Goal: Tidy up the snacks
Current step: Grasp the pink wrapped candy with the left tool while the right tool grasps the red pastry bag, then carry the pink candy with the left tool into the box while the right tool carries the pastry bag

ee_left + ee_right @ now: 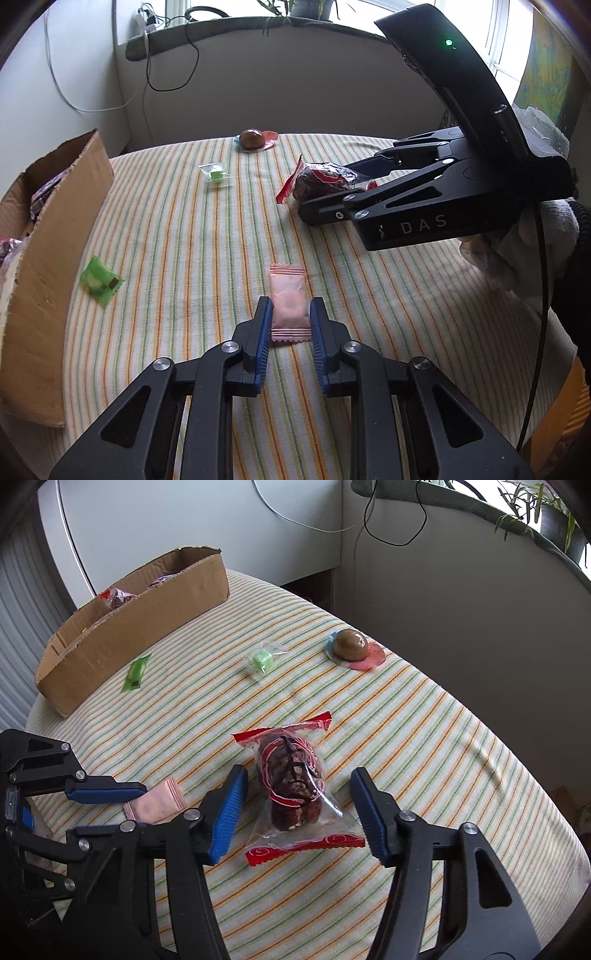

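**Left wrist: two tools, two packets**

Left tool [290, 314] sits narrow around the pink packet [287, 301], pads touching its sides on the striped worktop [184, 229]. Right tool [295, 808] stands wide astride the red packet [291, 786], pads apart from it. Box [140, 627] lies far left, contents mostly hidden. Open cloth lies between.
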Demonstrator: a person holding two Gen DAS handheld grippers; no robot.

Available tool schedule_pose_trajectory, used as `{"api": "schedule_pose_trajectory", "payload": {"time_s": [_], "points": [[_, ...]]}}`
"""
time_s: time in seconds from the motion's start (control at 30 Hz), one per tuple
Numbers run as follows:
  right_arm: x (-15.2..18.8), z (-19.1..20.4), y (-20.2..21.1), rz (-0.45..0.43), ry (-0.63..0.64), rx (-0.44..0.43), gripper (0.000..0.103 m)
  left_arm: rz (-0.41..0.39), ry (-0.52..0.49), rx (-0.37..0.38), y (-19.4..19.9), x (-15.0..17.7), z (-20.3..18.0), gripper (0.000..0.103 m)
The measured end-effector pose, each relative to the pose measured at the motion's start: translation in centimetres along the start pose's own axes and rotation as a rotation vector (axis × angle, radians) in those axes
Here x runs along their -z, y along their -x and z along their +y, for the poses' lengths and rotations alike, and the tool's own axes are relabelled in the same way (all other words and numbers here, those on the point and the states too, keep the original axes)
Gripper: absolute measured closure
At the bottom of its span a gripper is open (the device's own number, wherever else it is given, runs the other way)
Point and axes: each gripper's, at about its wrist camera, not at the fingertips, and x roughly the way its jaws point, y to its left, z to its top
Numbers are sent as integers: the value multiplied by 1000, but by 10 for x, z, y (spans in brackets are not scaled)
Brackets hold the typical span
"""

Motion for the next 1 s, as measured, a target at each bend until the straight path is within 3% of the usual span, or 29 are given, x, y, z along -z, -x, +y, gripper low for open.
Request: {"api": "schedule_pose_trajectory", "payload": {"time_s": [0.2,0.63,1.0], "points": [[3,2,3,-5,-1,25,52,1,-43,-21,-1,-1,-5,84],[2,10,32,-64,-23,31,53,-48,5,25,20,-4,-1,84],[-22,38,56,-112,-11,24,53,-133,56,23,61,-2,28,84]]}}
